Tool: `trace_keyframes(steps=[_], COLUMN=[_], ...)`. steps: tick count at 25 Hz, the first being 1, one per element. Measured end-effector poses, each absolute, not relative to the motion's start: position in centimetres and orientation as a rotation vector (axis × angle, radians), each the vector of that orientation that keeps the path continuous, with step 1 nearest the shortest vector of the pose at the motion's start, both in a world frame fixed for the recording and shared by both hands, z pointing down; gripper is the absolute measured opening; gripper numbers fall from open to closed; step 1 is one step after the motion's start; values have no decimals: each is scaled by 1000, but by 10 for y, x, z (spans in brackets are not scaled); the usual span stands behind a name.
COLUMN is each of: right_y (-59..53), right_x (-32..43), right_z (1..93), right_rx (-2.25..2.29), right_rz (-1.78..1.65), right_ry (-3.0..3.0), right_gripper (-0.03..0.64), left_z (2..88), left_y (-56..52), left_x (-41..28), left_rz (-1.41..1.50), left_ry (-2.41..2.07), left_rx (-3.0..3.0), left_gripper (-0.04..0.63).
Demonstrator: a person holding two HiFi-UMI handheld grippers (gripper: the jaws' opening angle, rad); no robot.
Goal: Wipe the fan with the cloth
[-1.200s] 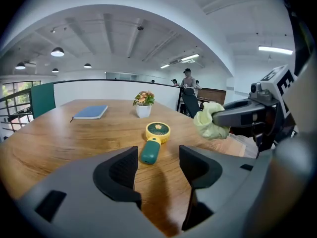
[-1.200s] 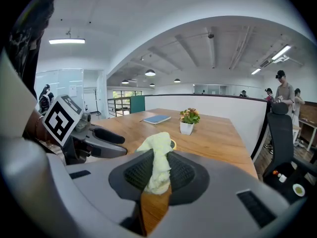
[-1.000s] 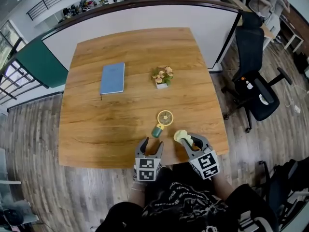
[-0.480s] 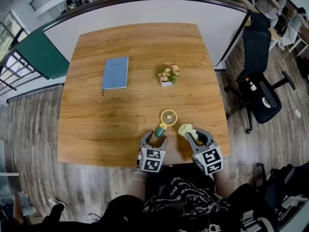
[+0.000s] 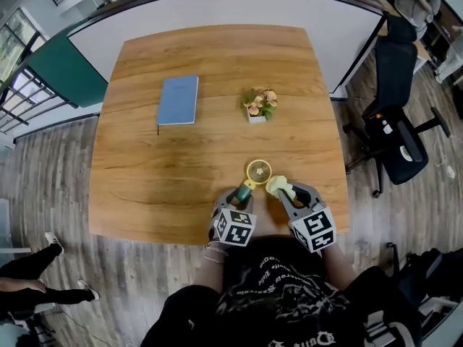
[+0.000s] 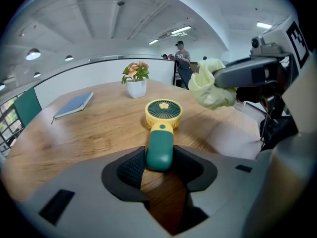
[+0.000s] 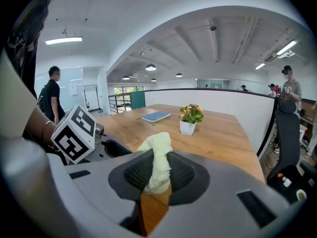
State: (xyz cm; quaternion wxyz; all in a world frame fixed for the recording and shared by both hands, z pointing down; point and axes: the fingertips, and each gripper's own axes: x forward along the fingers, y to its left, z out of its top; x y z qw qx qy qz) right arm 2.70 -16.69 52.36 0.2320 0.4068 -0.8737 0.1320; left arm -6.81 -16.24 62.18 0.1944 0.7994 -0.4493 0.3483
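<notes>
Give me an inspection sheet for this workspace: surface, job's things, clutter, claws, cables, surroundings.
Surface: wooden table, bare apart from the items below.
Job's things: small yellow-and-green fan lying flat near the table's near edge; pale yellow cloth bunched up, held just right of the fan head.
Clutter: blue notebook and a potted plant, both farther back, apart from the fan.
Claws: left claw closing on the fan's green handle, which sits between its pads; right claw shut on the cloth.
Cables: nothing seen on the table.
Surroundings: white partition behind the table, black office chair to the right, a bystander's legs on the wood floor at left.
</notes>
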Motion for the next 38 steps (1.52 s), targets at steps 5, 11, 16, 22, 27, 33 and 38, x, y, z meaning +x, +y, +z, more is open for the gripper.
trace_keyframes(steps=[5, 11, 16, 22, 27, 33, 38], right_y=[-167, -155, -143, -154, -161, -185, -188], right_x=[-6, -68, -95, -95, -89, -68, -66], right_z=[528, 547, 584, 589, 586, 582, 581], right_rx=[914, 442, 232, 265, 351, 525, 562], right_rz=[437, 503, 685, 413, 258, 153, 78], right_ry=[-2488, -2472, -2318, -2263, -2295, -2295, -2287], right_gripper=[81, 80, 80, 81, 81, 80, 81], left_z=[621, 621, 622, 622, 622, 623, 623], left_y=[-159, -157, -152, -155, -155, -156, -156], left_x=[-64, -62, -62, -61, -62, -63, -63], left_rz=[973, 982, 999, 998, 990, 987, 980], left_ry=[-1169, -1155, -1126, -1133, -1126, -1124, -1119], left_rx=[2263, 2285, 2297, 2295, 2284, 2286, 2278], left_gripper=[193, 193, 193, 193, 193, 193, 193])
